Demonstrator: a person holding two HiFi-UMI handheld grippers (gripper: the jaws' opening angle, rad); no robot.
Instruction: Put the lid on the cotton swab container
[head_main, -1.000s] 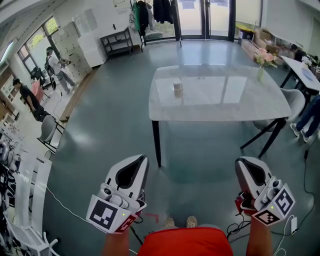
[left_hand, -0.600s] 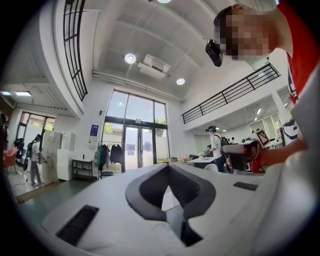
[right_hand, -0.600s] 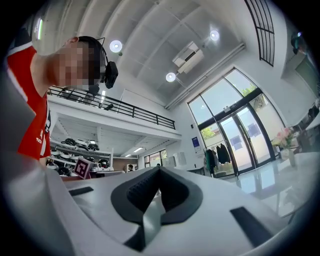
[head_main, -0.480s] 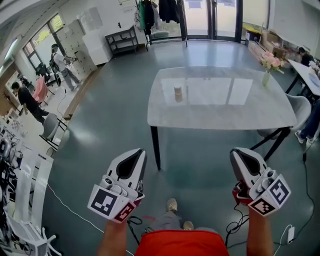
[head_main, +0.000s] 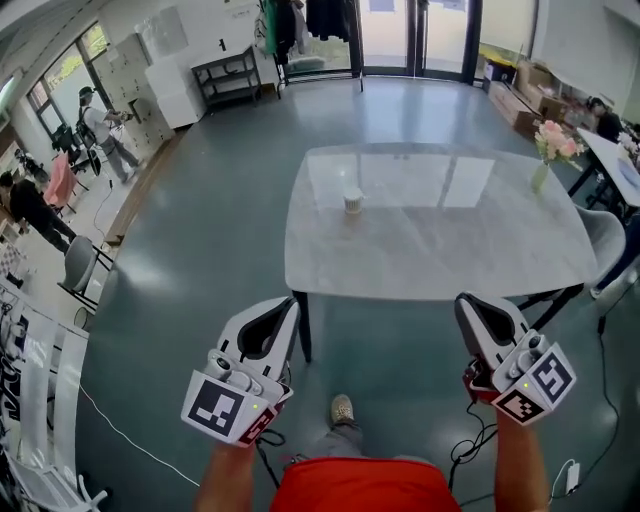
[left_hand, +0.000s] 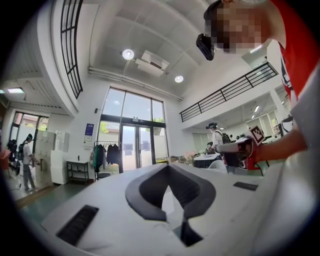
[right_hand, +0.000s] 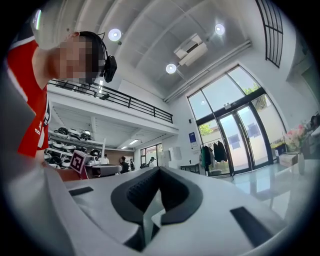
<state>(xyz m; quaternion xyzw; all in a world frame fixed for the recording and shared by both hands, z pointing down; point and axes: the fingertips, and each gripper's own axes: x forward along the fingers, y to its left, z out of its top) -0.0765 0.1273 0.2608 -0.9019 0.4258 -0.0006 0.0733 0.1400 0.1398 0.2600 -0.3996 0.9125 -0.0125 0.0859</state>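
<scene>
A small pale cylinder, the cotton swab container (head_main: 353, 201), stands on the far left part of a pale marble table (head_main: 440, 235) in the head view. I cannot make out a lid at this distance. Both grippers hang well short of the table, over the floor. My left gripper (head_main: 287, 305) is shut and holds nothing; its jaws point up and forward (left_hand: 169, 167). My right gripper (head_main: 466, 302) is likewise shut and empty (right_hand: 159, 171). Neither gripper view shows the container.
Pink flowers in a vase (head_main: 545, 165) stand at the table's far right edge. Black table legs (head_main: 302, 325) stand just ahead of the left gripper. Cables (head_main: 470, 445) lie on the grey floor by my feet. People stand at the far left (head_main: 98, 125). Glass doors (head_main: 410, 35) are beyond the table.
The table has come nearer and lower in the head view as I step toward it. Both grippers stay shut, held in about the same place before me.
</scene>
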